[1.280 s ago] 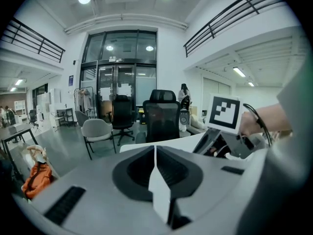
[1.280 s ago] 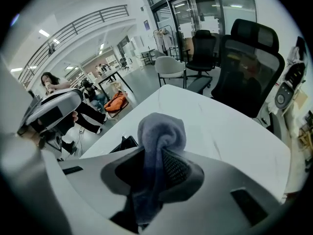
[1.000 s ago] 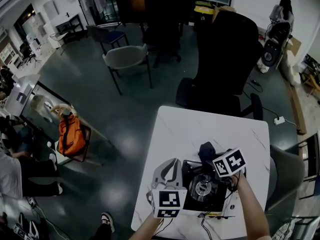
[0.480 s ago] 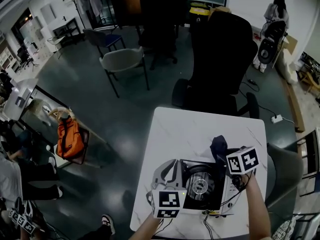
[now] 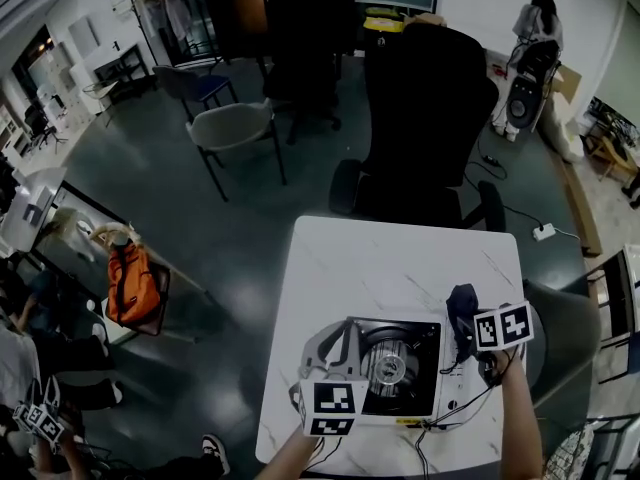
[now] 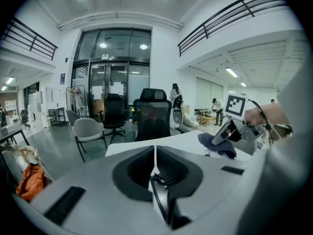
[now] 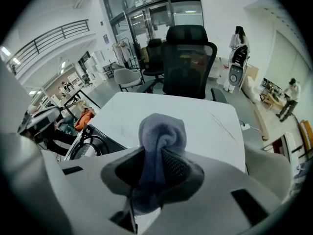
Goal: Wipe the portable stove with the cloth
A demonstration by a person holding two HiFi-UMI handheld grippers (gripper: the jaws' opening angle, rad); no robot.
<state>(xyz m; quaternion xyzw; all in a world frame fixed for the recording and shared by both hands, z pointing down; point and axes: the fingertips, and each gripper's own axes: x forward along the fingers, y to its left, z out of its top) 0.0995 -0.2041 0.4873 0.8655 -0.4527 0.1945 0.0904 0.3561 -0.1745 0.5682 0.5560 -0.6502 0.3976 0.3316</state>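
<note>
Two hand-held grippers flank a portable stove [image 5: 418,340] that sits near the front edge of a white table [image 5: 400,253]. The left gripper [image 5: 340,340], at the stove's left edge, has its jaws pressed together with nothing between them; whether it touches the stove cannot be told. The right gripper [image 5: 466,318], at the stove's right edge, grasps a bunched blue-grey cloth [image 5: 460,300], which bulges beyond the jaw tips. In the right gripper view the stove's round burner [image 7: 90,148] lies to the cloth's left. A black office chair [image 5: 425,118] stands at the table's far side.
</note>
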